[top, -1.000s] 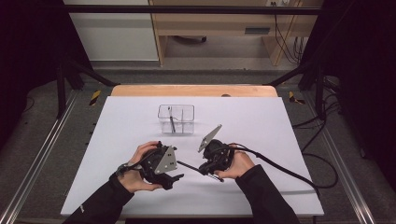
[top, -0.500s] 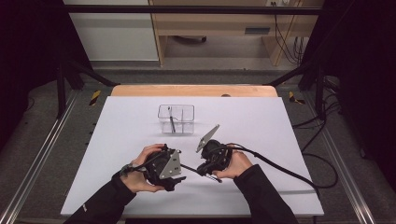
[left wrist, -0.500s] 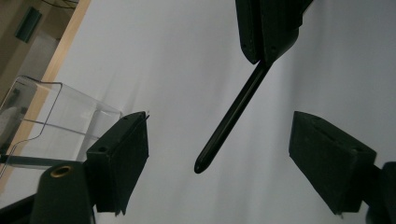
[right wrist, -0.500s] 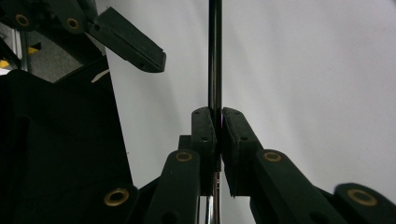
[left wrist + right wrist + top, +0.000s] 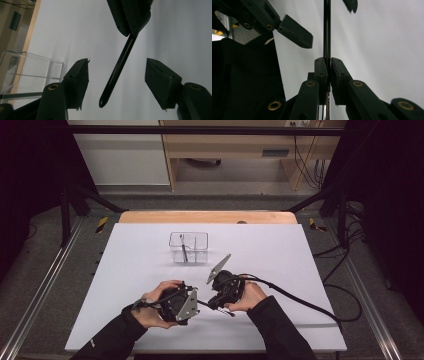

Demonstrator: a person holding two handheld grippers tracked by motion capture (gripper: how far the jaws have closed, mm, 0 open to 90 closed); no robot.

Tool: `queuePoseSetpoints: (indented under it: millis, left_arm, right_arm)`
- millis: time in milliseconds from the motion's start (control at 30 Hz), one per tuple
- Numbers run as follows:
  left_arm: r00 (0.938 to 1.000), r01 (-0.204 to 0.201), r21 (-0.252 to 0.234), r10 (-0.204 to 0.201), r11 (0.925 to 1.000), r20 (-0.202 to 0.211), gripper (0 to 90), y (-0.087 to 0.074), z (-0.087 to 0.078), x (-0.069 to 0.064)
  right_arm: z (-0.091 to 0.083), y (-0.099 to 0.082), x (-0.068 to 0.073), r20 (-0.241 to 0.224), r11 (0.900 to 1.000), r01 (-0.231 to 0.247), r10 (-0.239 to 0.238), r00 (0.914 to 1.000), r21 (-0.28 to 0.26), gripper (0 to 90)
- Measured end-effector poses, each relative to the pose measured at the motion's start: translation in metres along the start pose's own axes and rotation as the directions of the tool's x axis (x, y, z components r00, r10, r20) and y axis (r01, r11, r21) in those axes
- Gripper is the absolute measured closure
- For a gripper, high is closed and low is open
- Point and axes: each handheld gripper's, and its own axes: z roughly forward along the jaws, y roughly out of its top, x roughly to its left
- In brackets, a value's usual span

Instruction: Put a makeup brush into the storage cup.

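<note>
Compared with the earlier high views, your left gripper (image 5: 192,303) has edged slightly toward the right one, and its jaws have just been closing in from nearly their widest; the right gripper (image 5: 212,301) has kept its place and its grip.

**Position of the work.** The thin dark rod (image 5: 117,71), possibly a pen or slim tool, is held above the near middle of the white table (image 5: 280,255), between your two hands. The clear divided box (image 5: 188,247), with another slim item inside, stands well apart toward the far side.

**Risks.**
- The rod's free end hangs between the left jaws without touching either pad. It lies closer to one pad than the other, so, in all likelihood, that pad would meet it first and push it sideways in the right gripper's hold.
- The right gripper pinches the rod on a short length only (image 5: 327,67). A sideways push could pivot the rod there or let it slip out onto the table.
- If you let go on the right before the left pads press firmly, the rod would probably drop.

**Jaws.**
- Left gripper (image 5: 117,83): partly open, pads standing clear on both sides of the rod's rounded tip, gripping nothing yet.
- Right gripper: clenched tight on the rod, which runs straight up between its pads toward the left gripper's jaws.
</note>
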Motion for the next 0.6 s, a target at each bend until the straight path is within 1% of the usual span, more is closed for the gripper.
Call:
queuePoseSetpoints:
  millis: [67,100,167,300,400,433,600]
  left_arm:
    - [0.9997,-0.025,0.01,0.025,0.9996,0.0,37.5,0.001,0.002,-0.002]
    - [0.9995,-0.032,0.013,0.032,0.9994,-0.001,38.4,0.001,0.002,-0.003]
    - [0.9985,-0.054,0.024,0.054,0.9983,-0.005,40.5,0.002,0.004,-0.004]
    - [0.9965,-0.083,0.041,0.083,0.9958,-0.01,46.9,0.004,0.007,-0.007]
    - [0.9935,-0.111,0.059,0.113,0.992,-0.016,50.0,0.007,0.008,-0.008]
    - [0.9935,-0.112,0.059,0.113,0.992,-0.017,51.0,0.007,0.009,-0.009]
    - [0.9884,-0.15,0.078,0.151,0.9856,-0.015,55.7,0.009,0.012,-0.011]
  right_arm:
    - [0.0,0.0,0.0,-0.007,1.0,-0.005,0.005,1.0,-0.004,84.4]
    - [0.0,0.0,0.0,-0.009,1.0,0.003,-0.003,1.0,-0.004,84.4]
    - [0.001,0.0,0.0,-0.013,1.0,0.003,-0.003,0.9999,-0.002,84.4]
    - [0.002,0.0,0.001,-0.016,1.0,-0.001,0.001,0.9999,0.003,84.4]
    - [0.003,0.0,0.001,-0.017,1.0,0.002,-0.002,0.9999,0.003,84.4]
    - [0.003,0.0,0.001,-0.018,1.0,0.002,-0.002,0.9998,0.003,84.4]
    - [0.005,0.0,0.001,-0.02,1.0,0.002,-0.002,0.9998,0.009,84.4]
